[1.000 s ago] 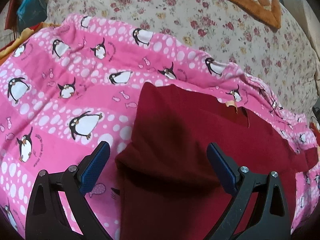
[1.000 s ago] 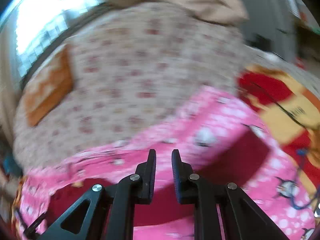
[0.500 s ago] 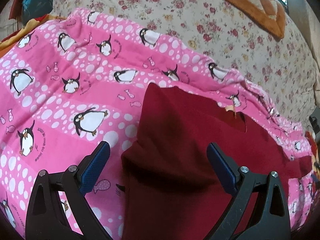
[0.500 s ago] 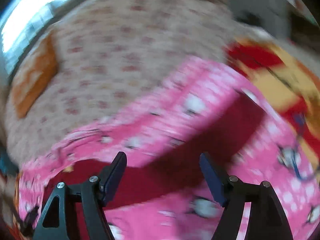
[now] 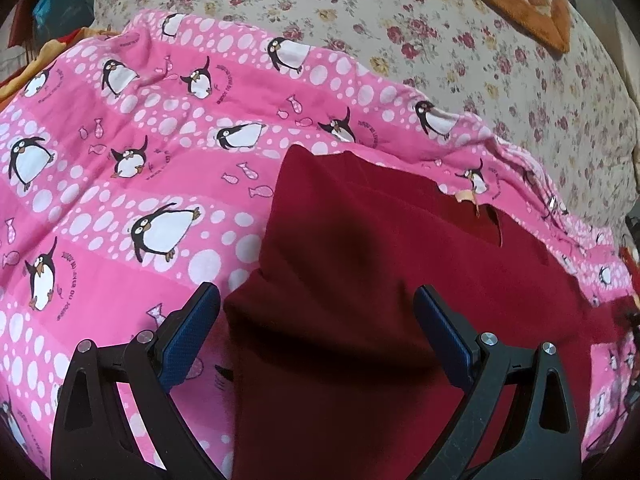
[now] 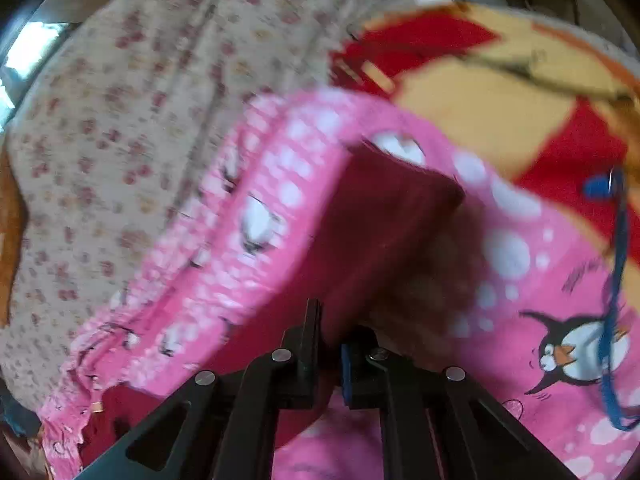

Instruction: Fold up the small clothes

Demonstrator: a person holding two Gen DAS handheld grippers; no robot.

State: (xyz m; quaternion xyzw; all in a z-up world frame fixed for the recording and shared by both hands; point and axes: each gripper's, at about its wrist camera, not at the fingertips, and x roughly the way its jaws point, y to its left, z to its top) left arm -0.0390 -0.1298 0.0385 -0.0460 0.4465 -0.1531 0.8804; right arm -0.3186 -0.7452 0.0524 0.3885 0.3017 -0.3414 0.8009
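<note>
**Right gripper pinches maroon garment; left stands wide**

The maroon garment (image 5: 360, 280) lies on the pink penguin blanket (image 5: 120, 200). The left gripper (image 5: 316, 336) hovers spread apart above its folded edge. The right gripper (image 6: 330, 356) has just closed, fingers (image 6: 310, 344) clamping the garment's edge.

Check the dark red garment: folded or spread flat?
Partly folded. In the left wrist view the dark red garment has a doubled-over layer with a raised edge on the pink penguin blanket; its lower part is out of view.
</note>
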